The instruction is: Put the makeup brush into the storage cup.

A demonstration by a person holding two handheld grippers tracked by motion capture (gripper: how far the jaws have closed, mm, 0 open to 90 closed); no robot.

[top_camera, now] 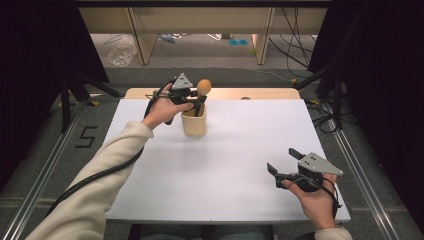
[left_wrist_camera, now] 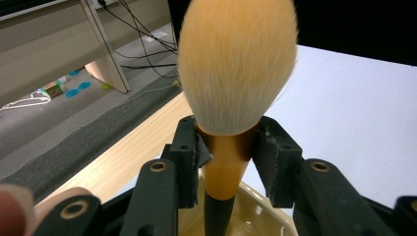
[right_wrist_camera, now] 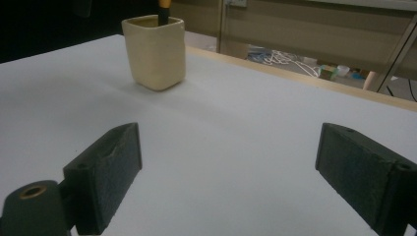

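A makeup brush with a fluffy orange head (top_camera: 203,86) stands upright, handle down, in a cream square cup (top_camera: 194,123) at the back of the white table (top_camera: 225,165). My left gripper (top_camera: 199,98) is shut on the brush just under the head. In the left gripper view both pads press the orange neck of the brush (left_wrist_camera: 226,164), with the left gripper (left_wrist_camera: 227,150) above the cup's rim (left_wrist_camera: 255,211). My right gripper (top_camera: 283,160) rests open at the front right, with nothing between its jaws. From the right gripper (right_wrist_camera: 236,182) the cup (right_wrist_camera: 156,51) stands far off, the brush handle (right_wrist_camera: 163,6) rising from it.
A wooden strip (top_camera: 260,93) edges the table at the back. Beyond it lie cables, a clear plastic bag (top_camera: 121,51) and furniture legs on the floor. Dark stands (top_camera: 67,95) flank both sides of the table.
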